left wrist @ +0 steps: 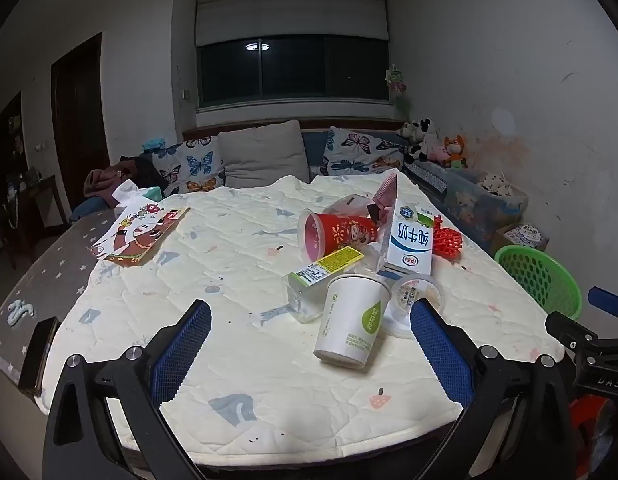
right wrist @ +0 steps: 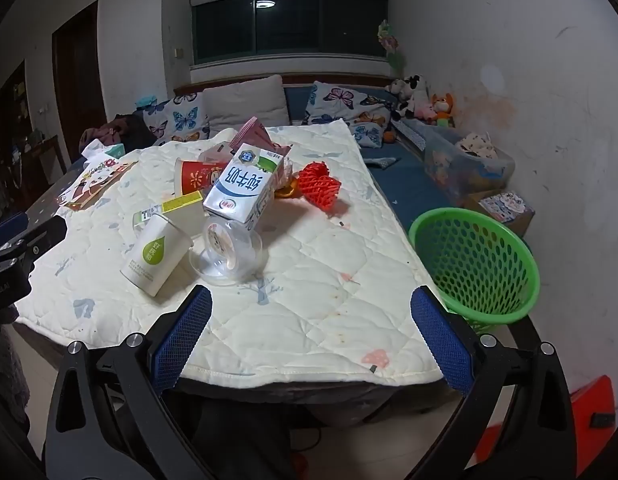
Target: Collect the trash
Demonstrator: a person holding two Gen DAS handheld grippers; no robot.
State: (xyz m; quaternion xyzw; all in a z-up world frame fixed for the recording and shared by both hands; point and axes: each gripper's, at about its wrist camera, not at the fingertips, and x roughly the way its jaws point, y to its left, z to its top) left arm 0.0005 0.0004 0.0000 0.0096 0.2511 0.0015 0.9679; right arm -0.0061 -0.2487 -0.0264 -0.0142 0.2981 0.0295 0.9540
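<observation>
A heap of trash lies on the quilted table cover (left wrist: 229,360): a tipped white paper cup (left wrist: 351,324), a clear bottle (left wrist: 321,276), a red cup (left wrist: 337,234), a milk carton (left wrist: 409,244), a clear lidded cup (left wrist: 419,294) and red foam netting (left wrist: 447,242). My left gripper (left wrist: 311,306) hovers open just short of the white cup, holding nothing. My right gripper (right wrist: 311,304) is open over the table's near edge, with the clear cup (right wrist: 229,248) and white cup (right wrist: 157,254) ahead to its left. A green mesh basket (right wrist: 473,264) stands beside the table's right edge.
A cartoon-printed paper bag (left wrist: 137,236) lies at the table's far left and a dark phone (left wrist: 39,354) at its left edge. Behind are a sofa with butterfly pillows (left wrist: 189,168), plush toys (left wrist: 429,140) and a plastic storage box (right wrist: 469,164). Orange peel (right wrist: 287,192) sits by the carton.
</observation>
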